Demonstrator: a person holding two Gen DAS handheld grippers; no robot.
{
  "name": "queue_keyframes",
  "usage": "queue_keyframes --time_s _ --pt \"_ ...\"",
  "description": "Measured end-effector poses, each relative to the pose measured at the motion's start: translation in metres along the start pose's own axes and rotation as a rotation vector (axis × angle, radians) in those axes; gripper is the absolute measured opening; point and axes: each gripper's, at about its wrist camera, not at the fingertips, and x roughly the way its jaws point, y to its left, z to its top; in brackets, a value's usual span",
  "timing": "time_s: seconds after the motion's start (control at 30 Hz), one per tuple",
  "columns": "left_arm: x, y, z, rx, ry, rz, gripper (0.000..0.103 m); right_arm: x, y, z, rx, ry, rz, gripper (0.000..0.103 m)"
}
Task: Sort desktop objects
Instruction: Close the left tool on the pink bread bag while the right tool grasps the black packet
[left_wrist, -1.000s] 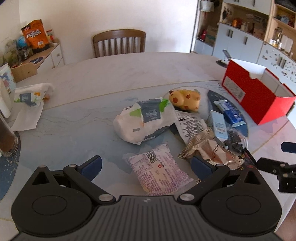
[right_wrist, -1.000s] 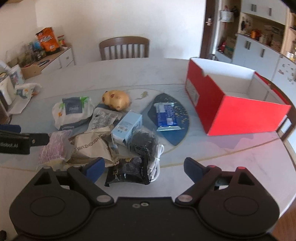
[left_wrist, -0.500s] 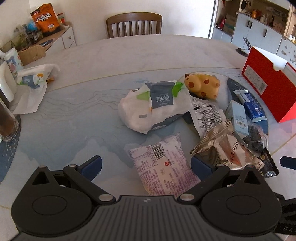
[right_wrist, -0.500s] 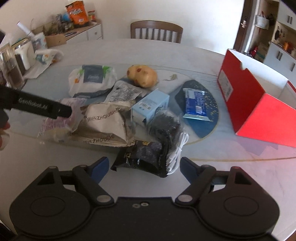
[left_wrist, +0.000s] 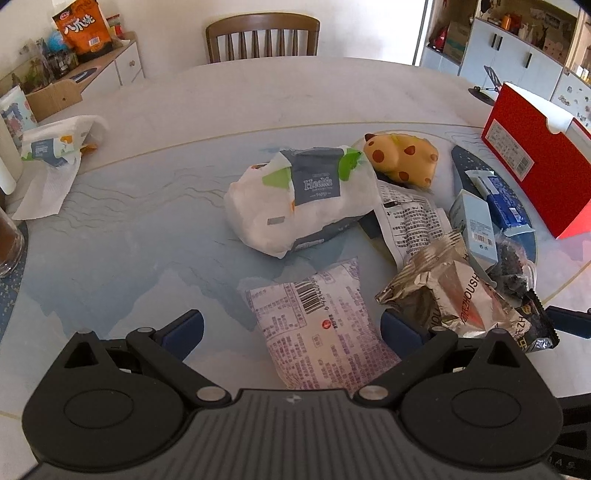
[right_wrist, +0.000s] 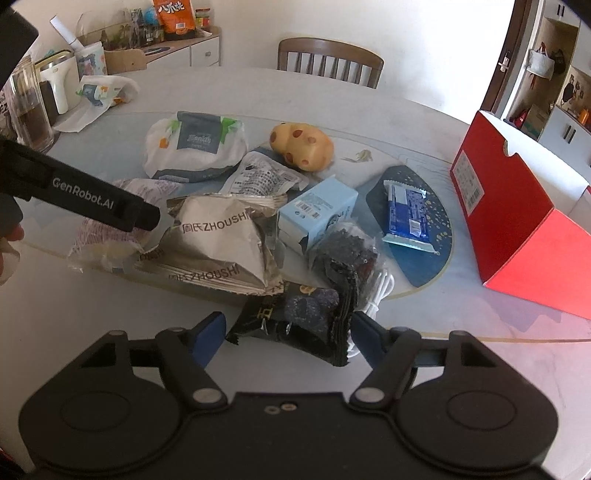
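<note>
Between the wide right claw (right_wrist: 288, 338), a black packet (right_wrist: 295, 321) hides the cable (right_wrist: 380, 291); left claw (left_wrist: 291, 330) wide

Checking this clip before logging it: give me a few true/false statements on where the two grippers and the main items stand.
1. The left gripper is open over the pale purple printed snack packet. True.
2. The right gripper is shut on the black foil packet. False: its fingers stand apart on either side of the packet.
3. The red cardboard box holds the blue wrapped biscuit bar. False: the bar lies on the table beside the box.
4. The yellow spotted soft toy lies beyond the light blue carton. True.
</note>
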Motion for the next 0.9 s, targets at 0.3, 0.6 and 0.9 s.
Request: queue_keyframes --time_s 0.3,0.6,0.9 --pt "-0.002 0.004 0.0 -0.017 0.0 -0.058 0.08 -0.003 -0.003 0.001 0.046 0.006 -0.041 0.065" --pt "-0.008 0.003 0.0 0.031 0.004 -0.141 0.054 -0.007 -0.009 0.001 0.093 0.013 -0.062 0.058" --pt "-0.017 0.008 0.0 0.02 -0.003 -0.151 0.051 -0.019 -0.02 0.001 0.154 0.009 -0.104 0.057"
